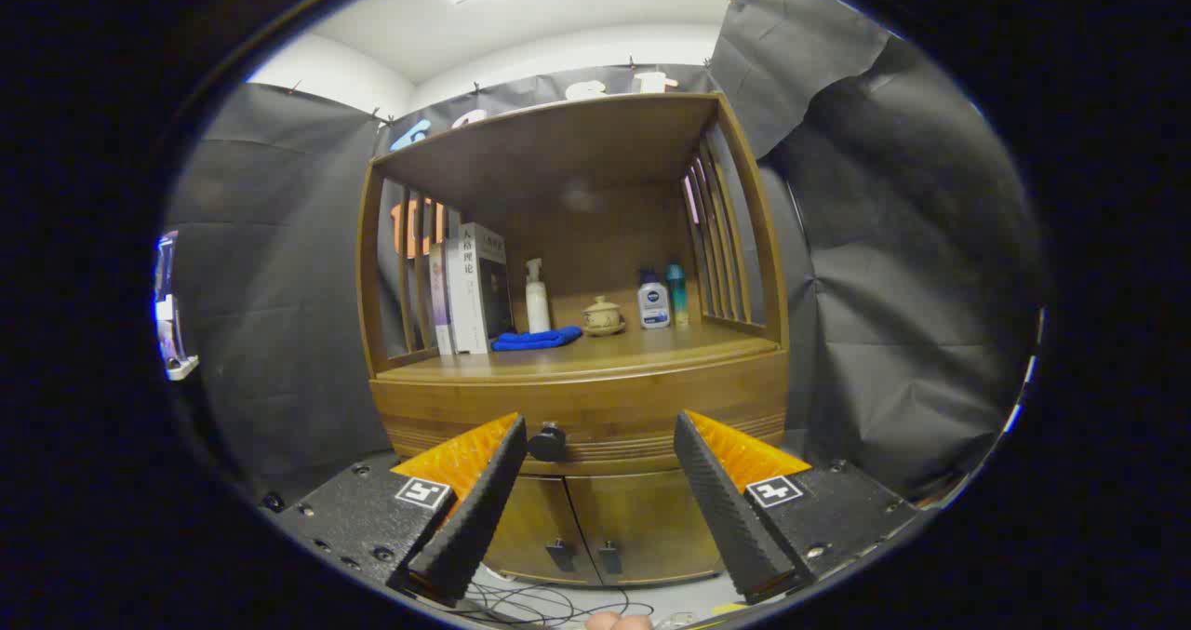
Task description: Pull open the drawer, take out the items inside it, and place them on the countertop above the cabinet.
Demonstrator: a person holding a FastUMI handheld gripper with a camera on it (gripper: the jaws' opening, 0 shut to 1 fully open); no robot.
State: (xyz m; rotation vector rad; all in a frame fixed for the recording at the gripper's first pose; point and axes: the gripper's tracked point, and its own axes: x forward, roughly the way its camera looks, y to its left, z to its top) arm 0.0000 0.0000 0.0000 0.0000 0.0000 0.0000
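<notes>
While drawer (582,411) stays shut, gripper (595,425) spread wide, holding nothing. Small round knob (547,442) just inside one finger: hard, maybe slippery. Pinch there, pull straight.

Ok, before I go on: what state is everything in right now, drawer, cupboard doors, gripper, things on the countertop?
drawer: closed, front flush with the cabinet.
drawer knob: not gripped, just beside the left finger's tip.
gripper: open, fingers spread wide, holding nothing.
cupboard doors: both closed.
books: standing upright.
blue cloth: folded, lying flat.
pump bottle: upright.
lidded pot: lid on.
two small bottles: upright, capped.
</notes>
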